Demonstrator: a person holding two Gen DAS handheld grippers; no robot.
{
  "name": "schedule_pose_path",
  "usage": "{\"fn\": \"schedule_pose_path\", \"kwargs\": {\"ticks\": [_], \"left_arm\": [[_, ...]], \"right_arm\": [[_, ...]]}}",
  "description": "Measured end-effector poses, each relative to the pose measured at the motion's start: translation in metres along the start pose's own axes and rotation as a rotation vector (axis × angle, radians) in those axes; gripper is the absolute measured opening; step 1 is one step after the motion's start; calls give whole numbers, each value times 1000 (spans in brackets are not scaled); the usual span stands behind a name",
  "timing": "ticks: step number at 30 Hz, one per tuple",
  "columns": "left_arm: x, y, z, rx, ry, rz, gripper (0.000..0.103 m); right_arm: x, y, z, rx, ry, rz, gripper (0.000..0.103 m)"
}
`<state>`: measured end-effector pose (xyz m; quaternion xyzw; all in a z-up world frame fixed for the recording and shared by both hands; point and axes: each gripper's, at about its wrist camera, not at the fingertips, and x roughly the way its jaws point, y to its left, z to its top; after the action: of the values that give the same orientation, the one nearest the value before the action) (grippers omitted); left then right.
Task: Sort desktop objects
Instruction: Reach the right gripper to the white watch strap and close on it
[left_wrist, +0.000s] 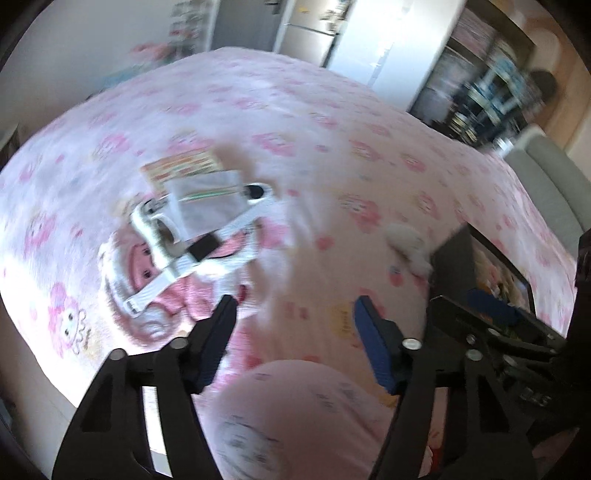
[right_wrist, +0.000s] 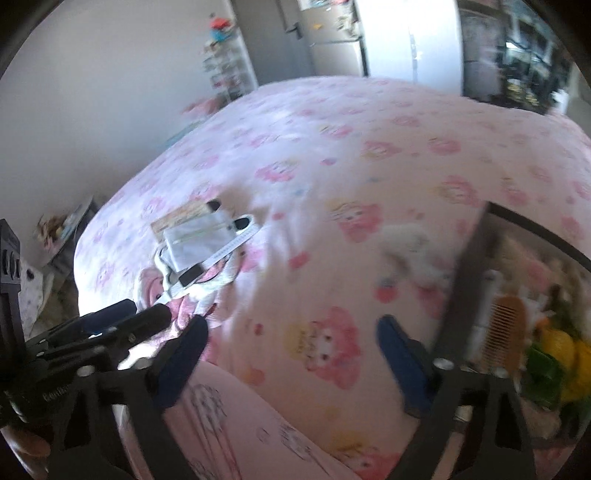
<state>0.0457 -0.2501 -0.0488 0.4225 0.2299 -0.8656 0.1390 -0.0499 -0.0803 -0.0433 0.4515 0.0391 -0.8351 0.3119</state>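
Above the pink bedspread (right_wrist: 332, 147), both the left gripper (left_wrist: 295, 332) and right gripper (right_wrist: 291, 354) hang wide, empty, between clutter (right_wrist: 199, 240) and box (right_wrist: 472, 266).

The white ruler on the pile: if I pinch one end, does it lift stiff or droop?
The white ruler looks thin, flat and straight, so probably stiff and light. It lies slanted across a pale pouch and other items, so lifting one end may drag them. Its flat face could slip between pads.

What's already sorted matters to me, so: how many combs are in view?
1: a wooden comb lies in the black-rimmed box at the right edge of the right wrist view. The box is blurred and partly cut off, so more may be hidden.
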Motion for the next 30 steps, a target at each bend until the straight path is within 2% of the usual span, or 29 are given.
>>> {"fn": "schedule_pose_path", "kwargs": {"ticks": [2,5,9,11,14,17,19,24,27,30], "left_arm": [[7,19,2,-39,10,13,58],[19,46,2,-97,26,41,55],[31,74,0,-152,43,68,55],[37,85,4,-171,47,55,54],[45,94,15,-181,25,36,48],[60,104,23,-211,50,14,46],[72,109,23,-232,85,-10,38],[92,117,10,-318,177,-166,34],[104,125,5,-366,198,-170,34],[107,137,5,-438,165,-174,33]], "right_arm": [[20,8,3,-8,46,13,55],[42,21,7,-15,98,52,44],[75,38,14,-48,148,78,44],[90,45,21,-63,167,83,44],[106,55,36,-86,170,92,44],[126,65,50,-111,174,108,44],[143,68,54,-110,202,120,44],[173,63,59,-71,252,176,44],[188,55,65,-38,267,187,44],[201,50,72,9,285,214,44]]}}
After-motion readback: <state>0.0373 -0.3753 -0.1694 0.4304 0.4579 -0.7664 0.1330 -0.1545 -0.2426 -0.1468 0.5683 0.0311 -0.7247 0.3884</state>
